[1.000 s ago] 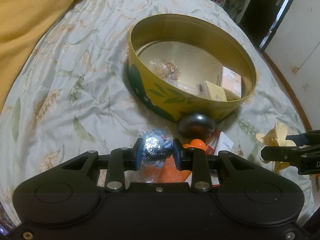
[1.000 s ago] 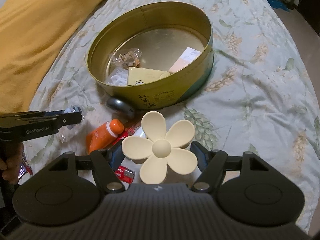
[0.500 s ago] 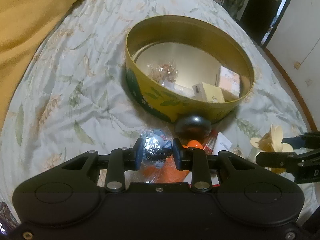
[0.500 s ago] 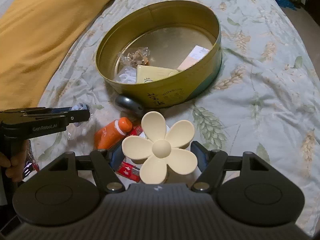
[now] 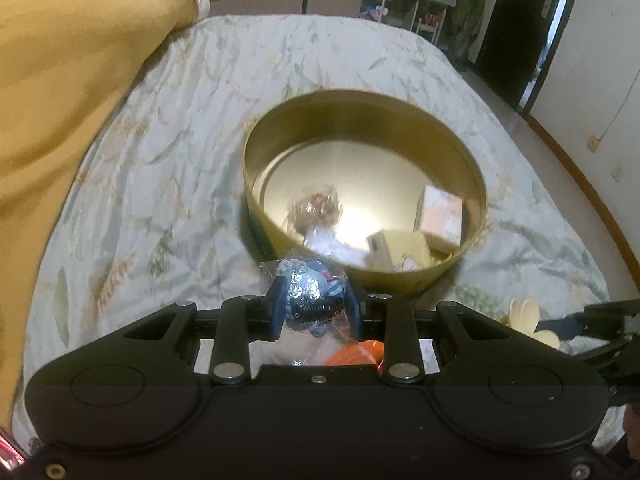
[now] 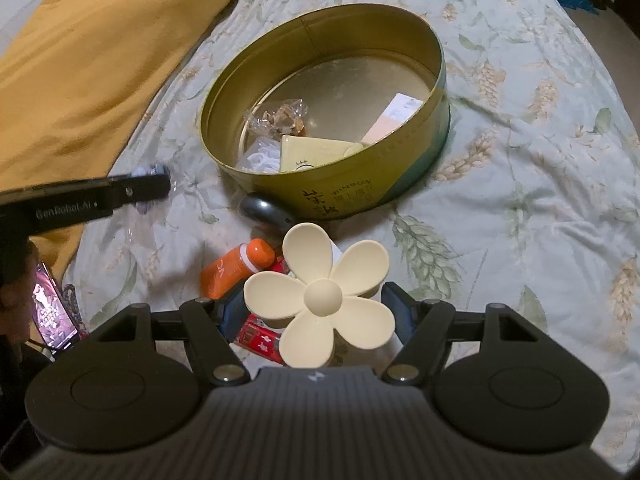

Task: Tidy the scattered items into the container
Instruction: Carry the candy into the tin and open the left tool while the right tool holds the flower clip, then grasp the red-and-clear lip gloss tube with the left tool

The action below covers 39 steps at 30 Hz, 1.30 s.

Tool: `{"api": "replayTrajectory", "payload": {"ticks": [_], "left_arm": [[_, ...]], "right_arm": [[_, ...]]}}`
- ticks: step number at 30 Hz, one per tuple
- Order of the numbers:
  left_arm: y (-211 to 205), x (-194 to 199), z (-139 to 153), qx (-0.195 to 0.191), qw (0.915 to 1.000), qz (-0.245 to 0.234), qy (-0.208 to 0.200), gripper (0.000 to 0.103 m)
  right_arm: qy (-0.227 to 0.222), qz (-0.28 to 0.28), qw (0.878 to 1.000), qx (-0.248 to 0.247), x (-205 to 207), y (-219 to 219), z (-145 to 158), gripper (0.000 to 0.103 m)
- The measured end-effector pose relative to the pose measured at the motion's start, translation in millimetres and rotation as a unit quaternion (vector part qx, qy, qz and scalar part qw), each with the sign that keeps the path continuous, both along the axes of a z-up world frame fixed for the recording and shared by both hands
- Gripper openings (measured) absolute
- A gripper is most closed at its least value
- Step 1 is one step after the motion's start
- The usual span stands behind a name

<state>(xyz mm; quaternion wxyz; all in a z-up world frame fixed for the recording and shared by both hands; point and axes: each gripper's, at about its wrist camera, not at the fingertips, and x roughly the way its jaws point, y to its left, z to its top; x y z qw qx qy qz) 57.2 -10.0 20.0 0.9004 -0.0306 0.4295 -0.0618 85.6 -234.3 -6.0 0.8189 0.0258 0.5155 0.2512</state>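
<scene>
Pinching a small foil-wrapped blue packet (image 5: 314,298), the left tool (image 5: 315,304) hangs just short of the round gold tin (image 6: 400,184) on the bed (image 6: 520,140); its contents look blurred. The right tool (image 6: 318,316) is clamped on a cream flower hair clip (image 6: 322,298) above an orange tube (image 6: 234,270), a red packet (image 6: 260,338) and a dark oval object (image 6: 264,210) beside the tin.

A glossy metal tin (image 6: 404,184) sits on soft quilted cloth (image 6: 520,160); the flower clip (image 6: 320,300) looks smooth matt plastic.
</scene>
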Motion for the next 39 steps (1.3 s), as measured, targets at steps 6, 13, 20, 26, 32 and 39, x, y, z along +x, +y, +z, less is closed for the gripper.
{"api": "replayTrajectory", "payload": {"ticks": [6, 13, 20, 26, 32, 39], "left_arm": [[-10.4, 10.0, 19.4, 0.006, 0.9998, -0.006, -0.020, 0.028], [-22.7, 31.8, 37.2, 0.005, 0.9992, -0.007, -0.038, 0.028], [-38.0, 66.6, 39.1, 0.009, 0.9993, 0.002, -0.035, 0.028], [-53.1, 91.3, 27.4, 0.018, 0.9995, 0.007, -0.026, 0.028], [-54.6, 111.8, 17.2, 0.008, 0.9990, 0.043, -0.012, 0.067], [-44.9, 89.0, 4.9, 0.007, 0.9995, 0.028, -0.012, 0.090]], "right_arm": [[0.000, -0.001, 1.000, 0.007, -0.8, -2.0, 2.0, 0.071], [0.000, -0.002, 1.000, 0.015, 0.3, -4.0, 3.6, 0.071], [0.005, -0.010, 1.000, 0.021, 6.0, -8.8, 1.1, 0.071], [0.007, -0.016, 0.999, 0.027, 9.9, -13.0, -0.6, 0.071], [0.011, -0.022, 0.999, 0.031, 15.3, -17.4, -2.8, 0.071], [0.011, -0.042, 0.998, 0.037, 21.4, -28.0, -2.9, 0.071]]}}
